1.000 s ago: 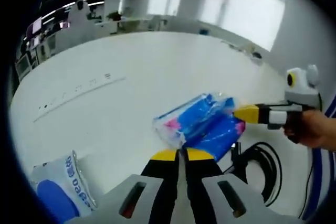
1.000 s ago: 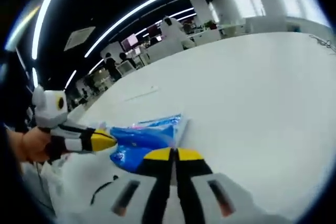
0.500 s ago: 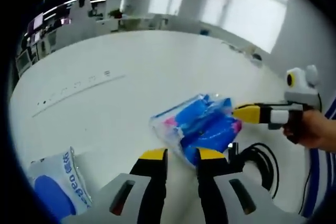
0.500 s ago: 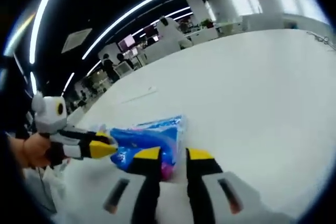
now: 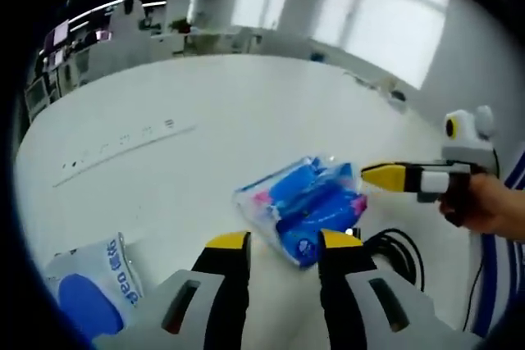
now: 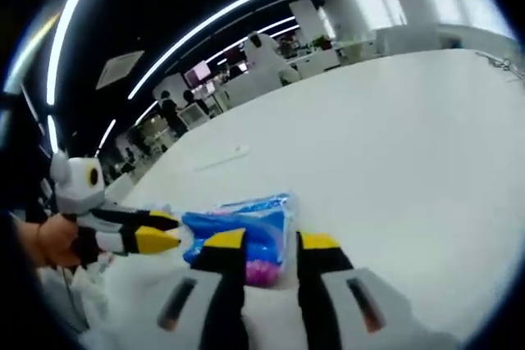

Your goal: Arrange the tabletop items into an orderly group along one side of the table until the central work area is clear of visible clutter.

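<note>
the left gripper [image 5: 283, 243] has its jaws spread, with one blue pack [image 5: 305, 205] lying on the white table [image 5: 189, 96] just past the yellow tips and partly between them. the right gripper [image 6: 275, 241] is spread too, its jaws either side of the near edge of the same pack [image 6: 242, 223]. in the left gripper view the right gripper [image 5: 373, 176] comes in beside the pack, held by a hand [image 5: 484, 202], tip at the pack's edge. in the right gripper view the left gripper [image 6: 168, 230] sits beside the pack, held by a hand [image 6: 49, 239]. a second, white-and-blue pack [image 5: 86, 284] lies well apart from the blue pack. one black cable [image 5: 406, 256] coils near the blue pack.
</note>
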